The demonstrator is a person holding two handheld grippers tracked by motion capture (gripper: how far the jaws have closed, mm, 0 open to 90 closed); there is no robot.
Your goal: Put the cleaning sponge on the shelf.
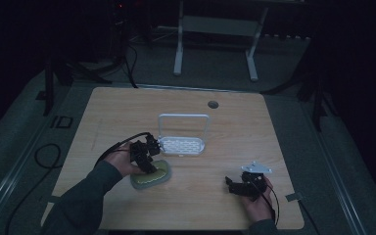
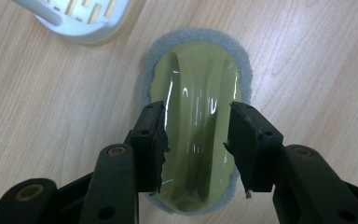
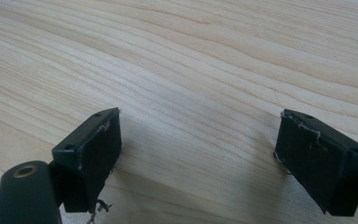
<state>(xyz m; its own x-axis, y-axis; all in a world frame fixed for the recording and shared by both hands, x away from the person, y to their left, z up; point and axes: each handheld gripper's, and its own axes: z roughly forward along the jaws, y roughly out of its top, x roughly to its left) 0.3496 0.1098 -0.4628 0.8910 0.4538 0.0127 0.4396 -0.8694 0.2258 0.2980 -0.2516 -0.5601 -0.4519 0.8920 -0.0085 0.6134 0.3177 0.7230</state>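
Two black jaws of the left gripper (image 2: 196,140) are seen spread wide on either side of a scrubbing pad (image 2: 196,116), a glossy yellow-green grip on a grey fleece base; whether the pads press on its flanks or merely stand beside them cannot be told. The scrubbing pad lies flat on the wooden table (image 1: 254,127), with a white rack (image 1: 182,145) just beside it at about one o'clock in the high view. The right gripper (image 3: 198,154) is held with its jaws wide apart and nothing between them, well apart at about four o'clock. A slip may be feared: the grip is slick and rounded, so a shallow or off-centre closing could squeeze it out of the jaws.
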